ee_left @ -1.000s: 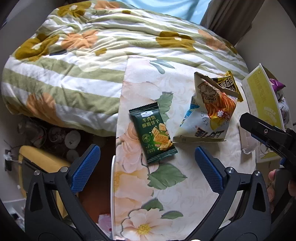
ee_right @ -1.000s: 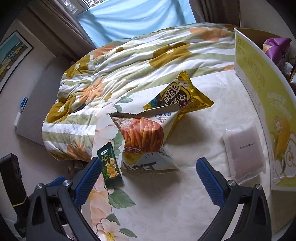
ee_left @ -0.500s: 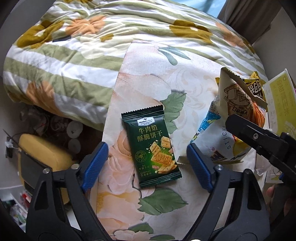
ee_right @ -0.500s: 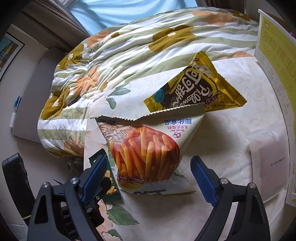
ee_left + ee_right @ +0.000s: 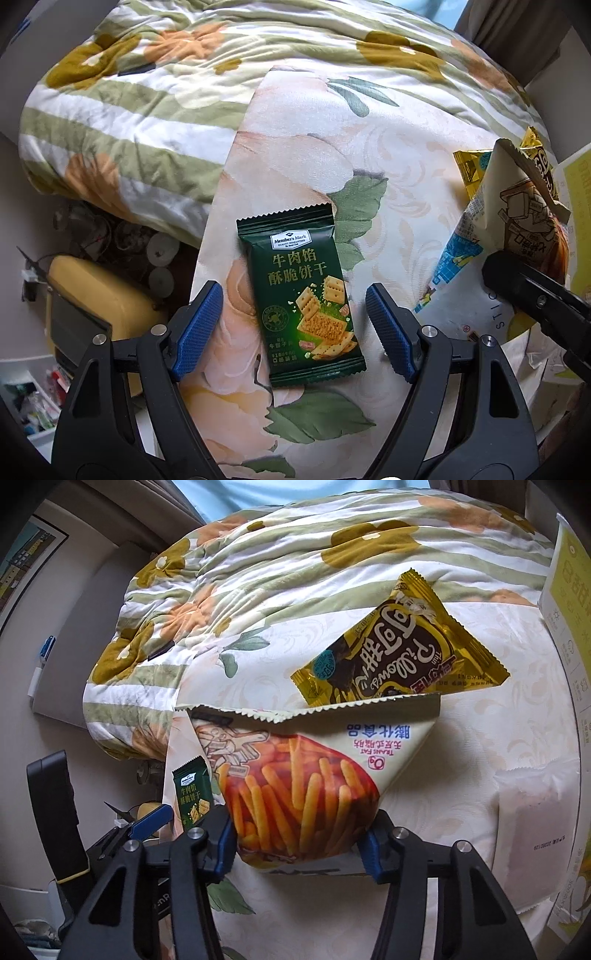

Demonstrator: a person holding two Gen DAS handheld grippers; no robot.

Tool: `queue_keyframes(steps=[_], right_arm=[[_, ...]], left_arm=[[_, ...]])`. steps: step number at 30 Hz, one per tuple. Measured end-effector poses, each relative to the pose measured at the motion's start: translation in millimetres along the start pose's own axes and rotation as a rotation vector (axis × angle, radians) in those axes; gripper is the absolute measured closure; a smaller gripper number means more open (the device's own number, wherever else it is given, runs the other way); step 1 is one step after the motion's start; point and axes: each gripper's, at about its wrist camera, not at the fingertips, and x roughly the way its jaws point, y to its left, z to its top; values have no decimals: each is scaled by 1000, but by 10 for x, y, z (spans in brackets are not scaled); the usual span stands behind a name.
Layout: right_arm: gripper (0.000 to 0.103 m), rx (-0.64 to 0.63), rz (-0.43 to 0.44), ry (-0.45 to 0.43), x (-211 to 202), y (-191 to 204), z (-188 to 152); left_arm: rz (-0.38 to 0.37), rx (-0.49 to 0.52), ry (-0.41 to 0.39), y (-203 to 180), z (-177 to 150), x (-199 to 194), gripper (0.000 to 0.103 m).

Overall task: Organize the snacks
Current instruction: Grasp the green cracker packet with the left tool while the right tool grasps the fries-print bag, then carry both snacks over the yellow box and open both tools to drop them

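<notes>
Green cracker packet (image 5: 301, 299) lies lengthwise between spread left tongs (image 5: 295, 326), top away.

Cracker packet (image 5: 301, 302) left of fries bag (image 5: 306, 786) (apart).

black gripper (image 5: 293, 326) arms; blue ribbed pads (image 5: 197, 326); silver screws

The left gripper (image 5: 293, 326) is wide open, pointing downward; the right gripper (image 5: 297, 843) has its fingers partly closed
</notes>
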Motion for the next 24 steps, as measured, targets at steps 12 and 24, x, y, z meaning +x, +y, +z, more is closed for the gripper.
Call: queue_keyframes(steps=[12,24], right_arm=[[54,-149,-20,-15,-104,127,-30],[54,-107,-14,-18,-86,30,-56]], left_arm=[[19,52,-8,-79,-20,-49,54],[-28,80,6,-83,-25,-102,61]])
